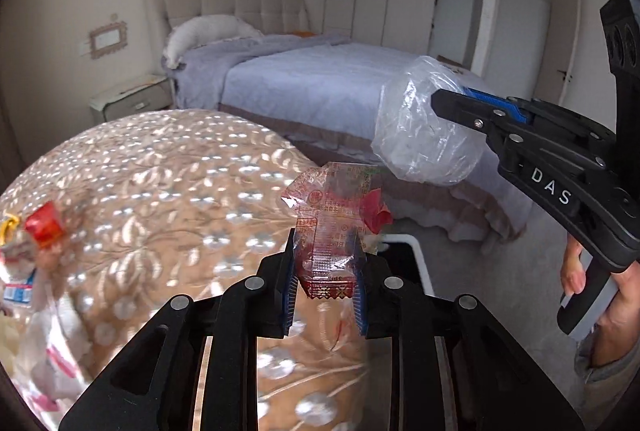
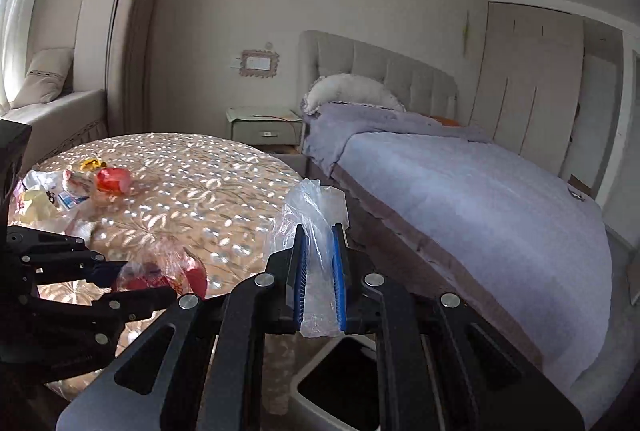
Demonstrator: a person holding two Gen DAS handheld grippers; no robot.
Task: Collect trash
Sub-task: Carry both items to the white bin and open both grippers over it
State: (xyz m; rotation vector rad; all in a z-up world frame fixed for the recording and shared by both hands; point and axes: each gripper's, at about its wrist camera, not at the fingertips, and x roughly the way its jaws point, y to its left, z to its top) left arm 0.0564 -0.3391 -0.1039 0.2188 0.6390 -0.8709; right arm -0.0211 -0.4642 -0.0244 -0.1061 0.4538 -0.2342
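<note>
left gripper pinches red candy wrapper, upright between pads | right gripper pinches clear plastic bag | bin below, right nearer | further: litter pile on round table

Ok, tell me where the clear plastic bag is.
Right wrist view, centre: the clear plastic bag is pinched in the right hand-held gripper, above the bin beside the round table.

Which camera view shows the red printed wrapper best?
The left wrist view: the red printed wrapper stands sharp and central in the left gripper. The right wrist view shows it only blurred, low left.
</note>
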